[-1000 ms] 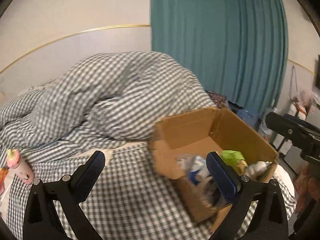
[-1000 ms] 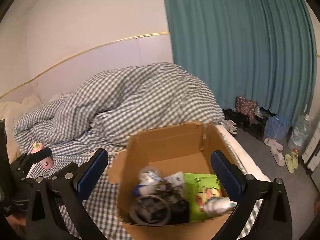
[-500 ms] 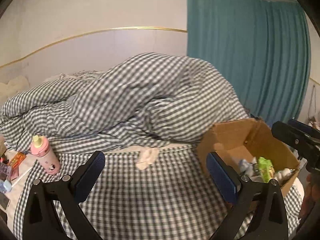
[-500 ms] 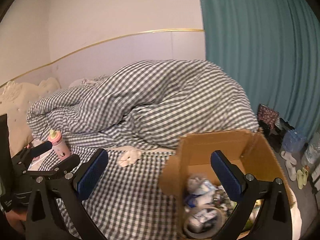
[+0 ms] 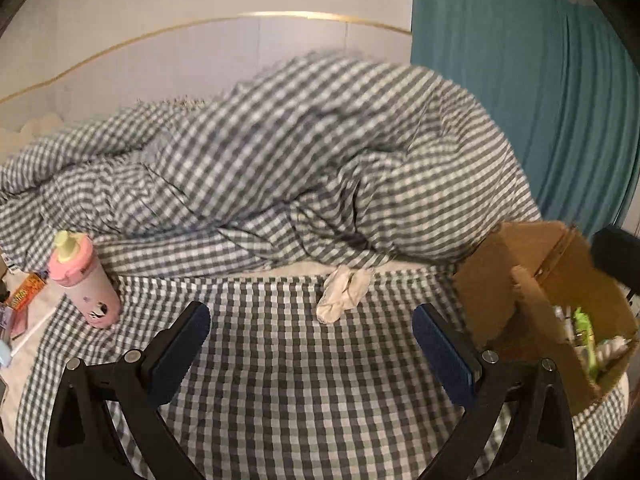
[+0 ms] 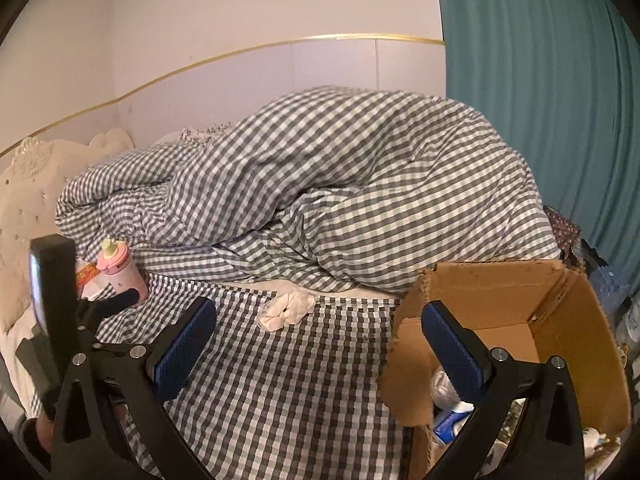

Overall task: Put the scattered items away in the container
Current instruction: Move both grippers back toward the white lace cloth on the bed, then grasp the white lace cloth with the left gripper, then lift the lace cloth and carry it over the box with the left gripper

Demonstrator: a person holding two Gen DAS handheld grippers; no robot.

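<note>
A brown cardboard box [image 5: 532,276] [image 6: 556,308] stands on the checked bed at the right, with a green packet [image 5: 582,332] and other small items inside. A crumpled white cloth [image 5: 342,292] [image 6: 288,308] lies on the sheet ahead of both grippers. A pink bottle with a pale yellow spout [image 5: 82,280] [image 6: 120,268] stands upright at the left. My left gripper [image 5: 312,344] is open and empty, short of the cloth. My right gripper [image 6: 320,348] is open and empty too, its right finger in front of the box's left wall.
A bunched grey-checked duvet [image 5: 300,160] fills the bed behind the cloth. An orange packet [image 5: 26,290] and other small things lie at the far left edge. A teal curtain [image 6: 540,80] hangs at the right, a padded white headboard [image 6: 36,172] at the left.
Both views have swung left, away from the box and onto the open sheet. The white cloth and the pink bottle have come into view. Both grippers stayed open and empty.
</note>
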